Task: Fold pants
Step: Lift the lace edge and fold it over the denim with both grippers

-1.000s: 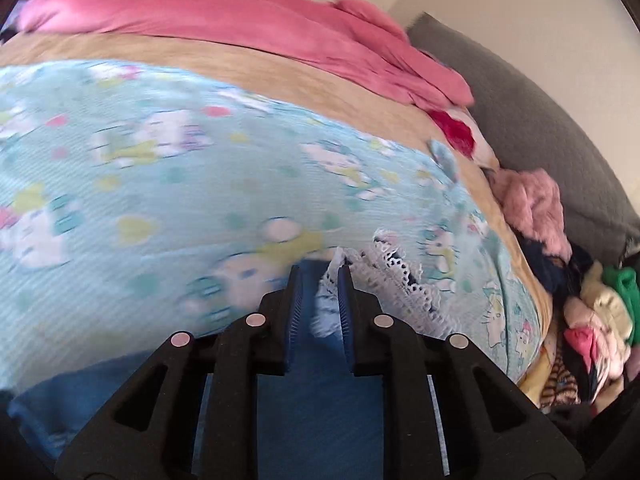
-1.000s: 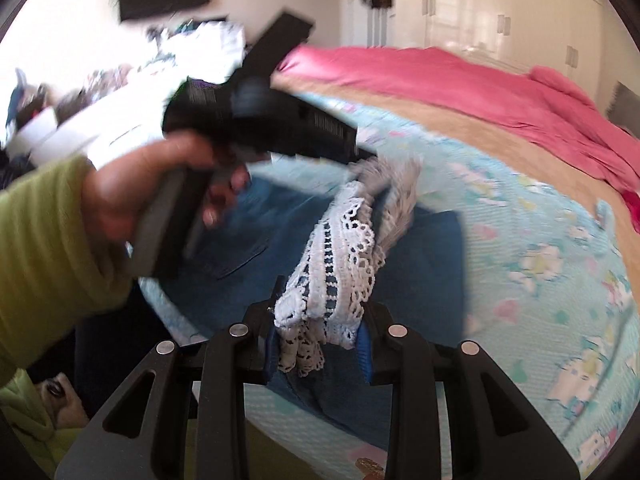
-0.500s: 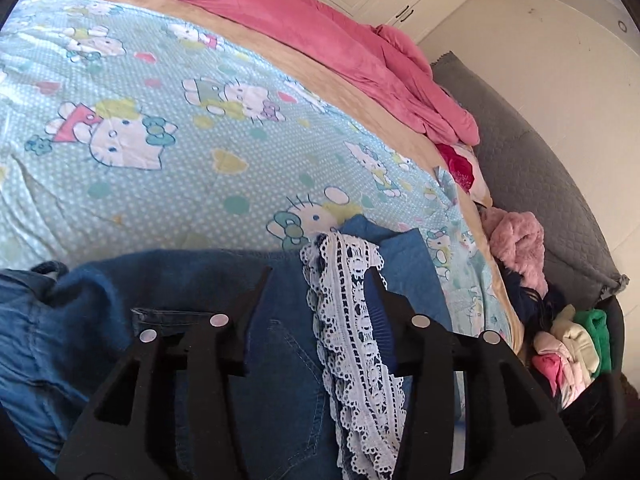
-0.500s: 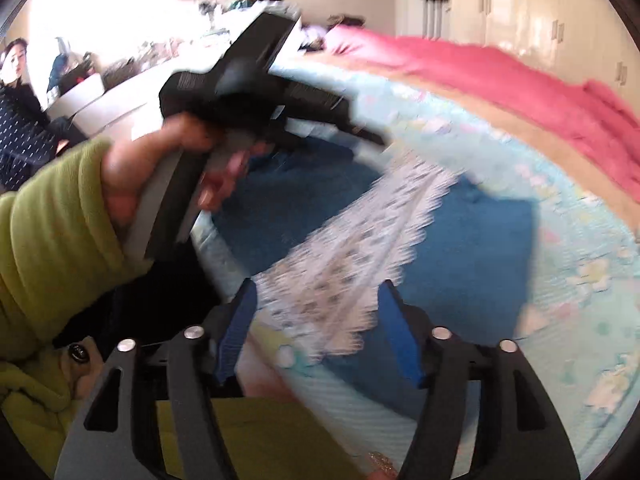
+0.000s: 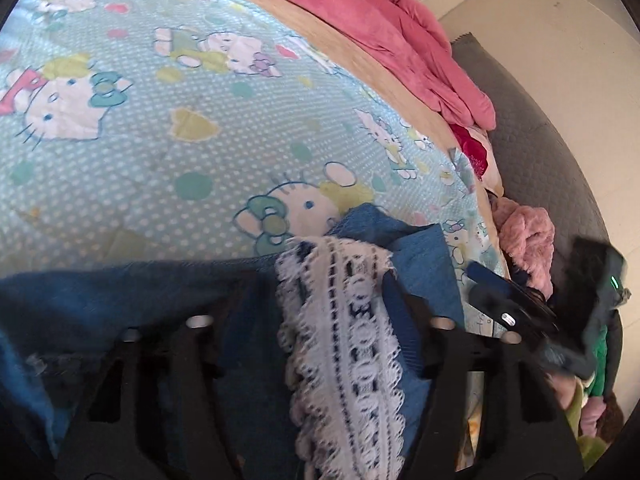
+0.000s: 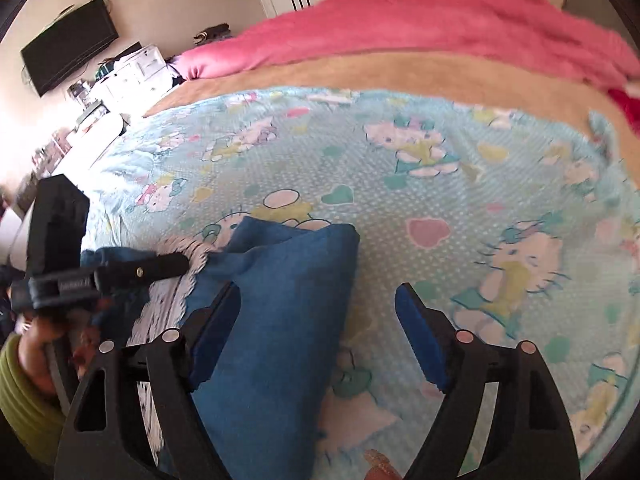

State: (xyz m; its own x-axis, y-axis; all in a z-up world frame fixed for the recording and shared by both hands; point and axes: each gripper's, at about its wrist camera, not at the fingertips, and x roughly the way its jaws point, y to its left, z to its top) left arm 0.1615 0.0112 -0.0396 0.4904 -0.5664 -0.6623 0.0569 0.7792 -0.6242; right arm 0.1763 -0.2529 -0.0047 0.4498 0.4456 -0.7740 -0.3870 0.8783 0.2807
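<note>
Pants: blue denim pants (image 6: pixel 280 292) with a white lace trim (image 5: pixel 344 320) now lie on the bed, doubled over near its front edge; a second ago the lace hem hung in the air, pinched in both grippers.
Lace trim: it runs flat along the denim, from the fold's far end back toward the left wrist camera, no longer bunched or lifted.
Left gripper: the left gripper (image 5: pixel 328 300) sits low over the denim with the lace strip between its fingers; its jaws are closing after having let go, and the pads do not appear to press the lace, though blur makes this uncertain.
Right gripper: the right gripper (image 6: pixel 318 312) has released the hem and swung off to the side; its jaws are opening and stand wide apart, with only the edge of the denim and bare sheet between them, nothing held.
Bed: a light blue cartoon-cat sheet (image 6: pixel 440 184) carries the pants; a pink blanket (image 6: pixel 420 24) lies bunched along the far side.
Surroundings: a heap of other clothes (image 5: pixel 528 240) sits off the bed's edge, beside a grey cushion.
Meaning for the task: one fold looks laid down, leg end brought over the body of the pants; the bundle probably needs smoothing or another fold.
</note>
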